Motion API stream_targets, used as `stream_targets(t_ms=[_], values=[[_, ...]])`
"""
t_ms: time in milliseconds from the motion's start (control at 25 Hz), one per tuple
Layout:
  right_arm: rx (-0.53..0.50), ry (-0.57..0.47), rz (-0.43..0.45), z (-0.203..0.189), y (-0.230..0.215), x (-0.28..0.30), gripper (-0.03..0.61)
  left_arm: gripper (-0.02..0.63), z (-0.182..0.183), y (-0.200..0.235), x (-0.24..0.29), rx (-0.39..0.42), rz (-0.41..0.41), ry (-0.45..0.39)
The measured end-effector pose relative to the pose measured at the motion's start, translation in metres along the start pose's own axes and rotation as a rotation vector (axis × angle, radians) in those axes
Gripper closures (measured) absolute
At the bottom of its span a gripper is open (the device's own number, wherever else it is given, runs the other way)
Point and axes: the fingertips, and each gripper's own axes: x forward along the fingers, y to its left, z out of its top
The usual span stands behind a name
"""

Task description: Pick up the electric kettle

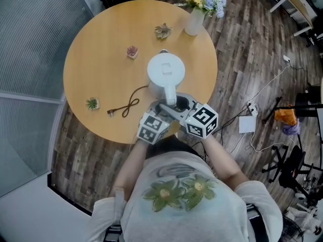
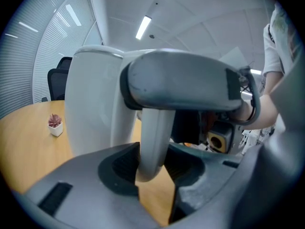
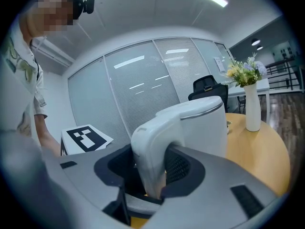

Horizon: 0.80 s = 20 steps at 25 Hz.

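The white electric kettle (image 1: pixel 165 72) stands near the front of the round wooden table (image 1: pixel 91 59), with its handle (image 1: pixel 170 95) pointing toward me. Both grippers meet at that handle. My left gripper (image 1: pixel 164 108) comes in from the left, and in its own view the handle's thin lower end (image 2: pixel 152 142) fills the gap between its pads. My right gripper (image 1: pixel 179 105) comes in from the right, with its jaws shut round the handle's thick upper bend (image 3: pixel 150 156). The kettle's body (image 3: pixel 205 123) rises just beyond. Its base is hidden behind the jaws.
A black power cord (image 1: pixel 126 105) snakes left from the kettle. Small potted plants (image 1: pixel 132 51) (image 1: pixel 92 104) (image 1: pixel 163 31) dot the table, and a white vase of flowers (image 1: pixel 194 19) stands at its far edge. Cables and a white box (image 1: pixel 247 124) lie on the floor to the right.
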Motion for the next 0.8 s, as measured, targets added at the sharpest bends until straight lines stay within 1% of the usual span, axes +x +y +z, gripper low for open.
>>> stream_targets(t_ms=[480, 680, 800], values=[[-0.029, -0.020, -0.021, 0.020, 0.010, -0.001, 0.394, 0.469, 0.020, -0.001, -0.013, 0.038, -0.009, -0.044], [-0.031, -0.041, -0.030, 0.029, 0.016, -0.002, 0.394, 0.472, 0.025, -0.004, -0.021, 0.057, -0.012, -0.049], [-0.049, -0.048, -0.033, 0.035, 0.022, -0.003, 0.396, 0.474, 0.032, -0.005, -0.027, 0.066, -0.014, -0.065]])
